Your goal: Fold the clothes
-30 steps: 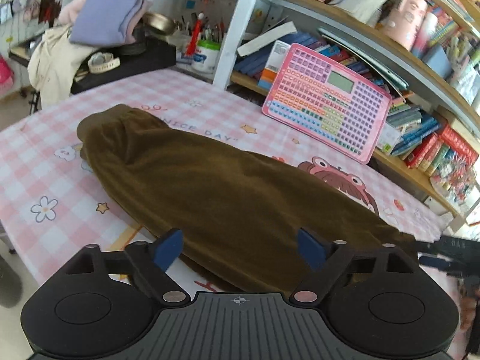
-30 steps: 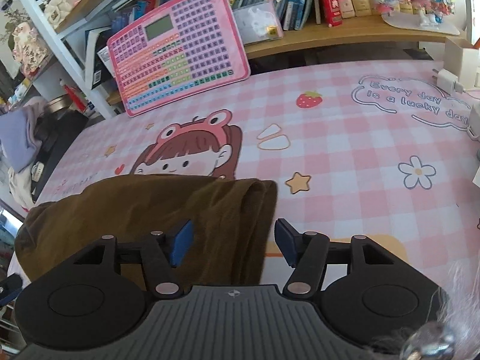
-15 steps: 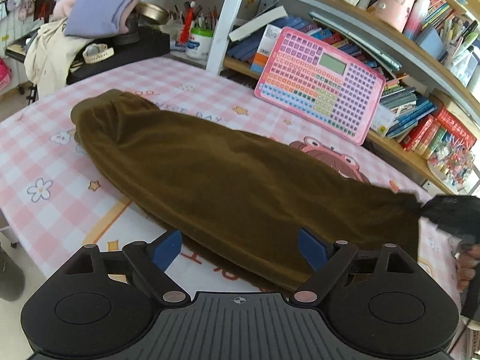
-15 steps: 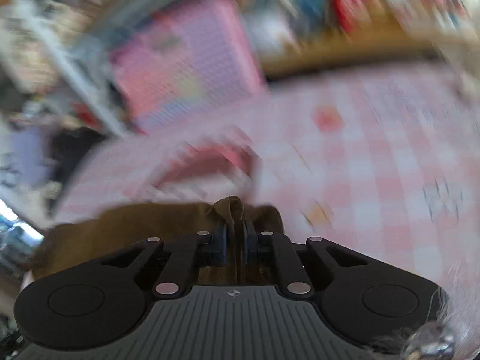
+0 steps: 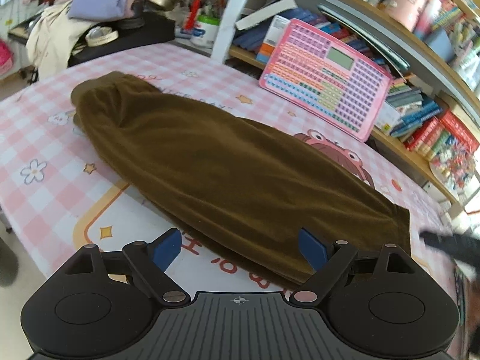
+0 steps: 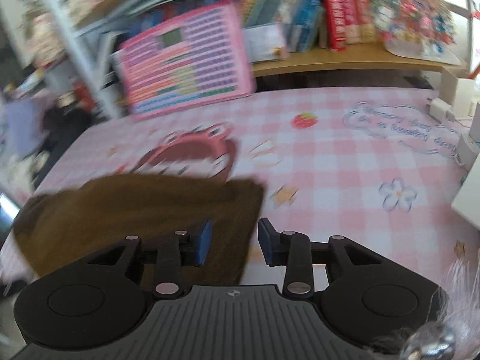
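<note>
Brown trousers point(image 5: 228, 174) lie flat along surface point(image 5: 36, 138) near front edge. Left gripper point(image 5: 240, 247) fingers spread; right gripper point(image 6: 232, 241) fingers spread over hem. Soft, limp, light cloth: pinch hem corners.

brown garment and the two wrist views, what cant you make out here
- Brown garment, left wrist view: its near edge is hidden behind the left hand-held gripper, so the fold layers there are unclear.
- Right wrist view: motion blur smears the garment's hem, the pink board and the tablecloth lettering.
- Right hand-held gripper: in the left wrist view, only a dark blur at the right edge.
</note>
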`<state>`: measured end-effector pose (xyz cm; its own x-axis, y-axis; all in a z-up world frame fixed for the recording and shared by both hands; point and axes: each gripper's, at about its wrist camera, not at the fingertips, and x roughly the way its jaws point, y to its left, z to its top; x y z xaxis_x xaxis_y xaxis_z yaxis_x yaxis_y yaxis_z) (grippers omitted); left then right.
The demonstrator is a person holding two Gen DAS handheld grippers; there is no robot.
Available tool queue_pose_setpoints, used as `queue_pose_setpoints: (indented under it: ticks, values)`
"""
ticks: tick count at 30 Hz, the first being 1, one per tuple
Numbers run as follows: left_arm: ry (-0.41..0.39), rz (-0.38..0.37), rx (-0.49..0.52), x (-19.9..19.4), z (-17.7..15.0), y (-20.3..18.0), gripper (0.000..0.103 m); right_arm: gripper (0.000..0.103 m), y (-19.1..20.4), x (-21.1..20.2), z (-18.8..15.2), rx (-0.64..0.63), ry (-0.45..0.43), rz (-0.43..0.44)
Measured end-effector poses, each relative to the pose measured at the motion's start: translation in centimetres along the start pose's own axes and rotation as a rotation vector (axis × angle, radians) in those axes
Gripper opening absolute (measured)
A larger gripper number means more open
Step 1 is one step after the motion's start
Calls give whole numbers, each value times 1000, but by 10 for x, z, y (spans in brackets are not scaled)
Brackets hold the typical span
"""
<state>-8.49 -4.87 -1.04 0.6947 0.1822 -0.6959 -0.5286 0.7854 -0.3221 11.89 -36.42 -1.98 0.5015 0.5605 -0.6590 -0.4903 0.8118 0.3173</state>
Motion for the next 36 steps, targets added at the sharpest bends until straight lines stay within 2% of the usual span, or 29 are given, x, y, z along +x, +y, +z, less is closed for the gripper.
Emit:
queue_pose_setpoints:
  ticks: [3, 6, 10, 13, 19, 22, 25, 28, 30, 36]
  values:
    - [-4, 1, -18, 3, 4, 3, 87, 25, 24, -16, -24, -93, 16, 41]
    - [-11, -1, -25, 5, 8, 5, 87, 20, 36, -17, -42, -131, 48, 23]
    - [-21, -3, -17, 3, 9, 7, 87, 18, 27, -9, -62, -120, 97, -32]
    - [-23, 2, -18, 0, 9, 11, 87, 18, 23, -12, -63, -98, 99, -41]
    - [-27, 18, -70, -3, 12, 23, 87, 19, 39, -31, -57, -106, 41, -33]
    - [-25, 26, -85, -5, 11, 28, 87, 30, 45, -34, -56, -115, 30, -33]
    - [-23, 33, -92, -7, 10, 33, 87, 34, 51, -34, -57, -115, 22, -50]
    - [-13, 43, -102, -7, 9, 38, 87, 44, 55, -35, -60, -94, 22, -96]
    - [1, 46, -109, -5, 9, 40, 87, 56, 59, -36, -63, -80, 19, -126]
    - [50, 23, -71, 3, 12, 44, 87, 72, 77, -38, -71, -58, 7, -219]
